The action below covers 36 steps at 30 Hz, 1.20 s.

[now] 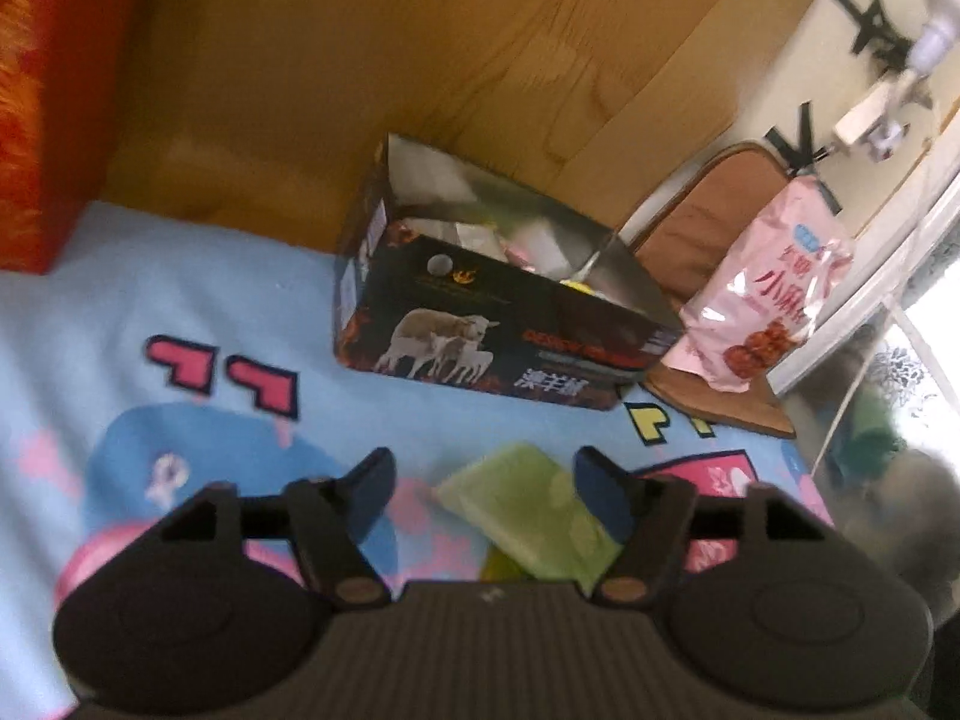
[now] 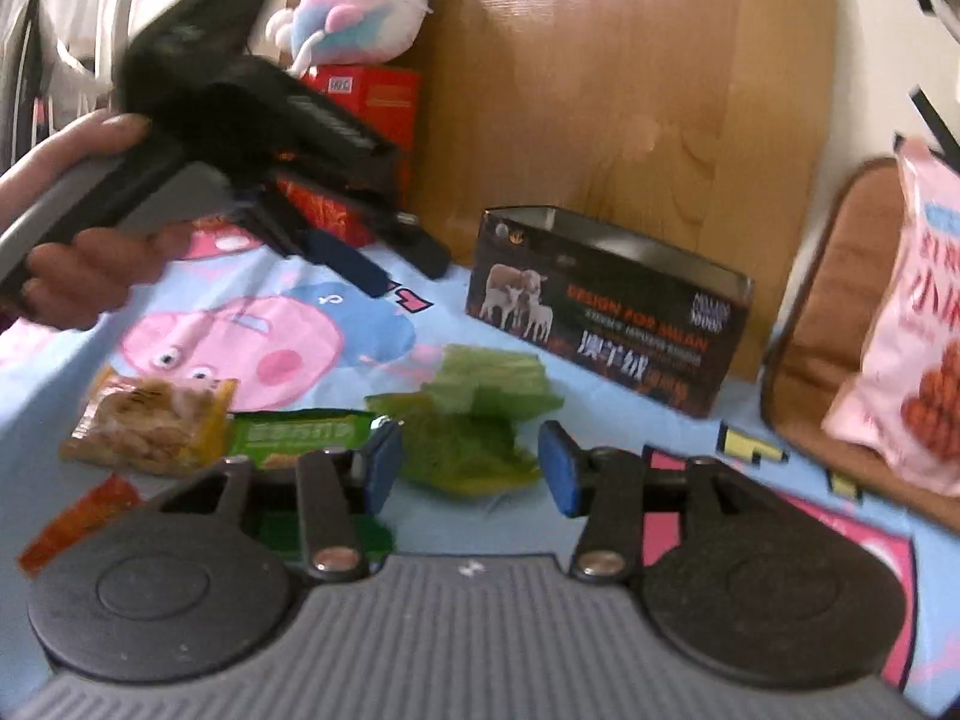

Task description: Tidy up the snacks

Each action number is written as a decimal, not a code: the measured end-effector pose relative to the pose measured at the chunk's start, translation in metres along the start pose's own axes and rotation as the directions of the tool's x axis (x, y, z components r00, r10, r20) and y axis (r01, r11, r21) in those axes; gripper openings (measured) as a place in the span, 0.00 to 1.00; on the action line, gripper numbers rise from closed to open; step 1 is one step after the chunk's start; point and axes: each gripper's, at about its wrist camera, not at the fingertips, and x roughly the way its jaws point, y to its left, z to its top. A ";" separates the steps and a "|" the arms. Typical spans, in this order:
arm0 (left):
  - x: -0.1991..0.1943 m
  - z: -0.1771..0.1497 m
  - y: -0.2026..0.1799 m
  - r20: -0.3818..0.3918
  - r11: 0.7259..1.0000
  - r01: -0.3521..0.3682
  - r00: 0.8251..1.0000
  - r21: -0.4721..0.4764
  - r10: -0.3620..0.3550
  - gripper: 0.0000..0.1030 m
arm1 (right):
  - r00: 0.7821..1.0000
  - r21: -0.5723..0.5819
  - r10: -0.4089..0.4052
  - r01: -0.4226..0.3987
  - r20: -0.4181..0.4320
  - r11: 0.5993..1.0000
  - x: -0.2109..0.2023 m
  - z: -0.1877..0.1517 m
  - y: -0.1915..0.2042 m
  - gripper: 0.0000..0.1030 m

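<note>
On fleecy blanket (image 1: 180, 276), crinkly green packets (image 2: 474, 420), rectangular box (image 1: 510, 324)

A home bedroom: a cartoon blanket (image 2: 270, 330) spreads across the lower frame, a plush toy (image 2: 354, 6) at upper left, a wooden headboard (image 2: 630, 90) behind.

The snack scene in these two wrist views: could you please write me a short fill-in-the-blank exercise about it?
1. The dark box standing open on the blanket has a picture of ____ on its side.
2. The large bag leaning on the brown cushion is ____ in colour.
3. The snack packets lying just ahead of the right claw are ____.
4. The plush toy sits on top of a ____ box.

Missing words: sheep; pink; green; red
</note>
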 end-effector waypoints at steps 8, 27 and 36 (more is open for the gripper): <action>0.030 -0.004 -0.010 -0.048 0.999 0.033 0.998 0.030 -0.032 0.72 | 0.999 0.110 0.006 -0.001 -0.051 0.994 0.021 -0.002 -0.013 0.60; -0.003 -0.029 -0.038 -0.046 0.991 0.127 0.991 -0.045 -0.129 0.35 | 0.999 0.160 0.035 -0.036 0.014 0.986 0.006 0.025 -0.033 0.66; -0.006 -0.071 -0.069 -0.077 0.995 0.058 0.996 0.079 -0.052 0.33 | 0.997 0.225 0.073 -0.069 -0.010 0.972 -0.023 -0.019 -0.032 0.67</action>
